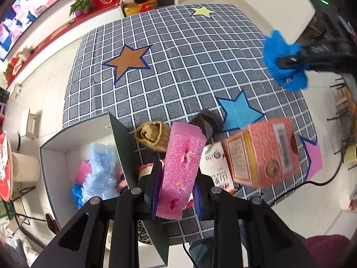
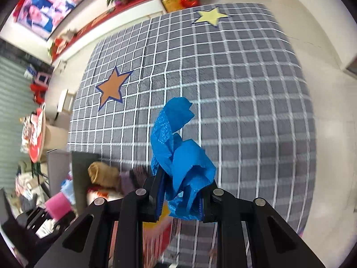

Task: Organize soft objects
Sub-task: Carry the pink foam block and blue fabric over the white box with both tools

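Clamped between the pads of the left gripper (image 1: pixel 176 192): a pink foam sponge (image 1: pixel 181 163), upright, raised over the near edge of the checked grey rug (image 1: pixel 178 71). Squeezed in the narrowly set right gripper (image 2: pixel 181 197): a crumpled blue plastic glove (image 2: pixel 178 154), lifted well clear of the rug, also visible at the right edge of the left view (image 1: pixel 283 60). Just behind the sponge: a rolled tan cloth (image 1: pixel 152 137) and a dark brown and purple roll (image 1: pixel 208 122), side by side on the rug. Beside the sponge to the right: a white printed packet (image 1: pixel 217 167) and a blurred pink carton (image 1: pixel 261 151), tilted. To the left: an open white box (image 1: pixel 55 154) with a dark flap (image 1: pixel 123 147) standing up, holding fluffy light-blue fabric (image 1: pixel 100 167) among pink and blue pieces. Spread across the rug: orange (image 1: pixel 127 61), blue (image 1: pixel 238 111) and yellow (image 1: pixel 204 11) star patches. Against the far wall: a screen (image 1: pixel 29 9) and potted plants (image 1: pixel 81 4).
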